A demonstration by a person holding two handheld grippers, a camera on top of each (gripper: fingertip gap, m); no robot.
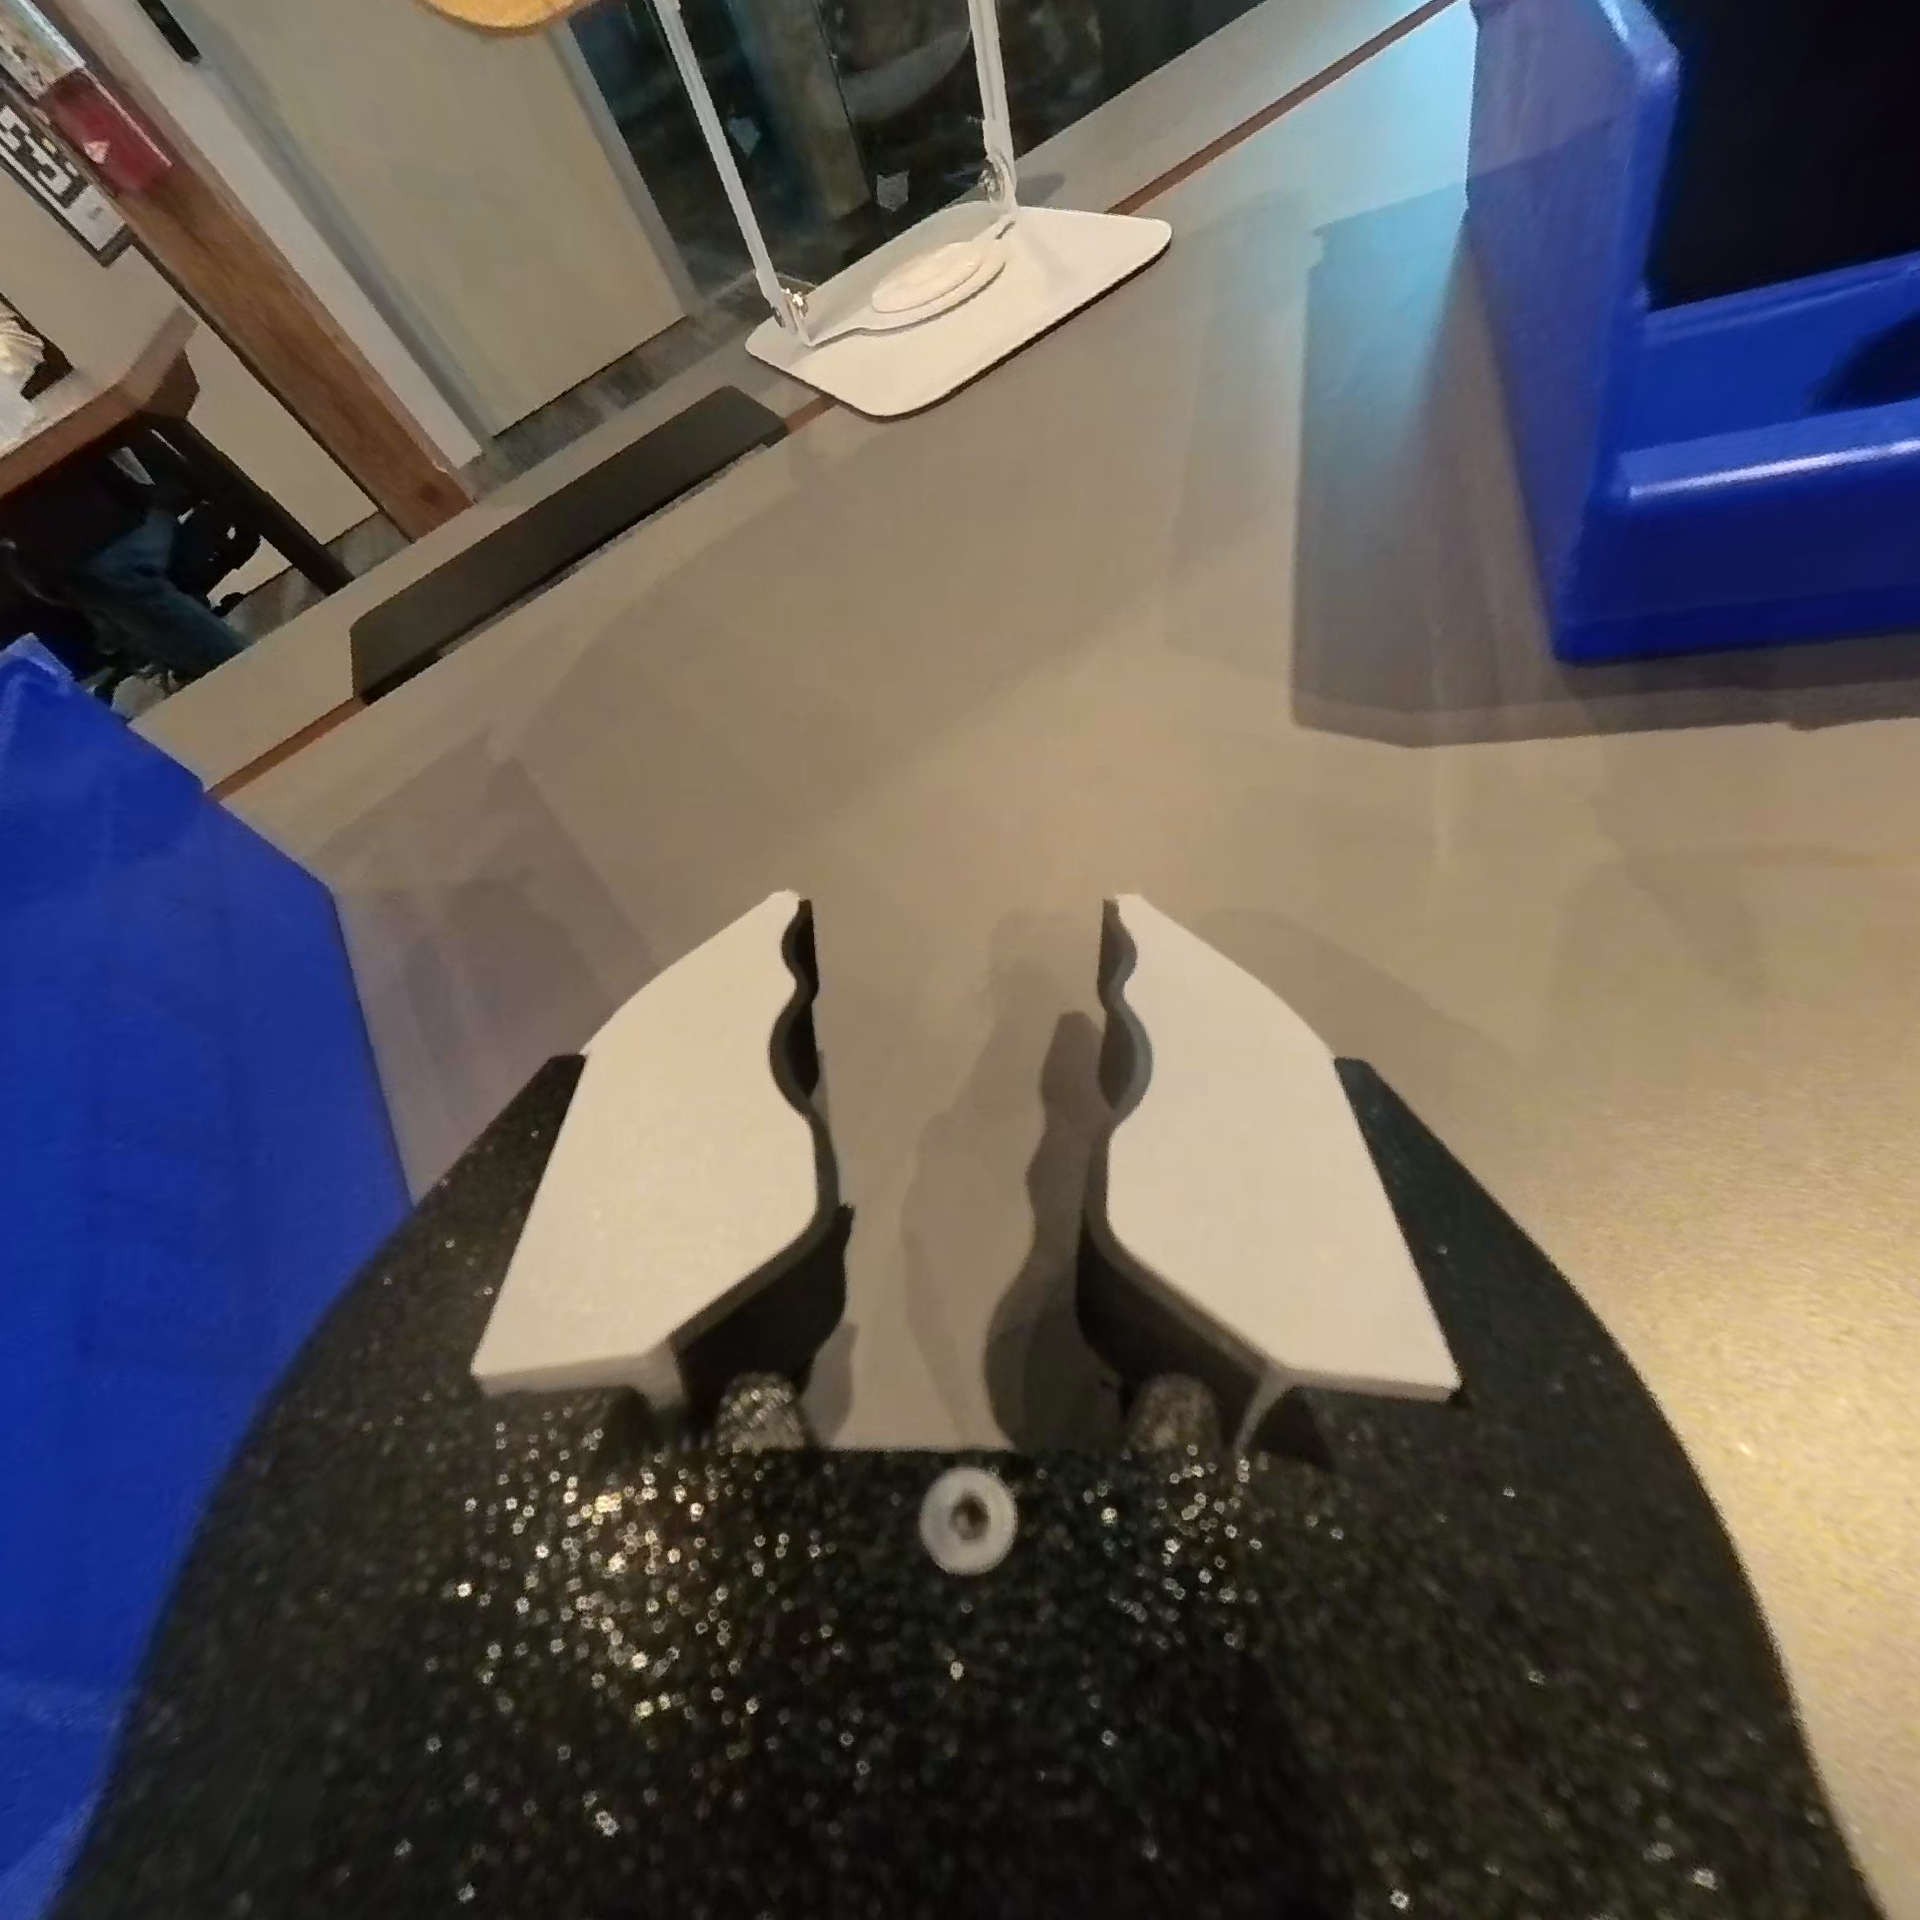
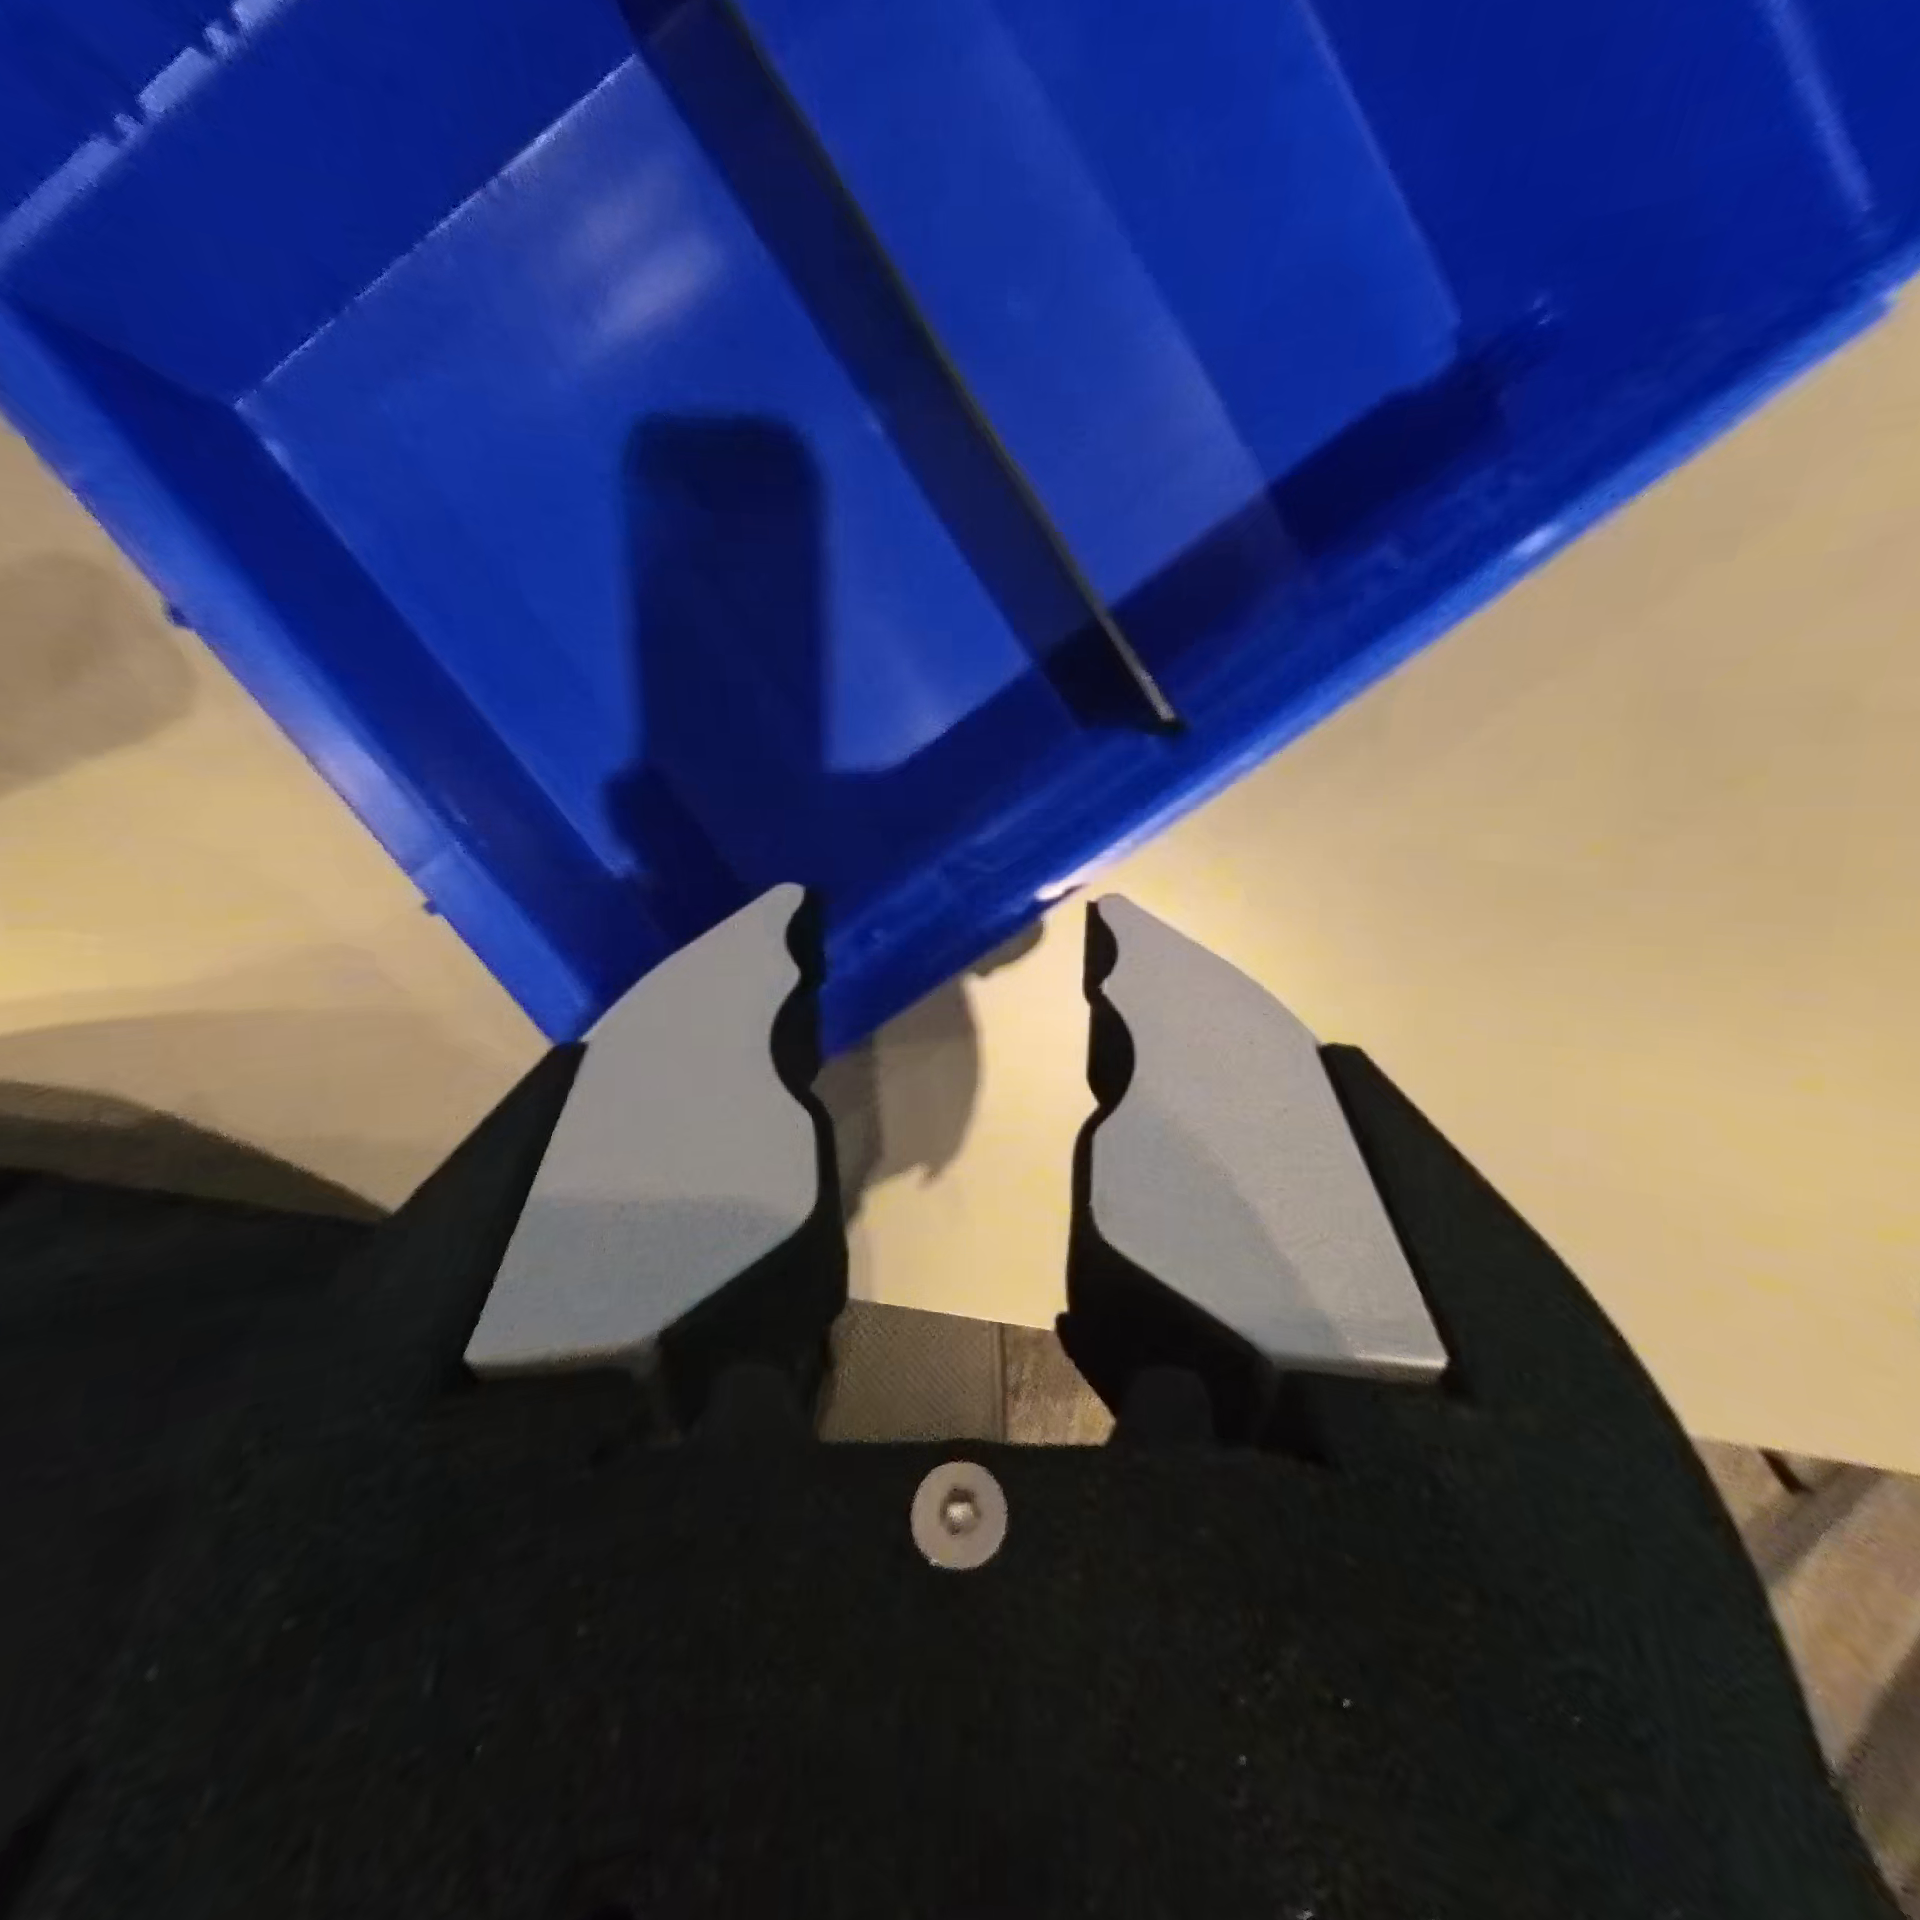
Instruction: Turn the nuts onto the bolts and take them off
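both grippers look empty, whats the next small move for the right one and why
Probably ease the right gripper forward over the blue bin to look inside. It is open and empty at the bin's near rim, and the left gripper is open over bare table. No nut or bolt shows clearly; only a dark blurred shape lies in the bin.
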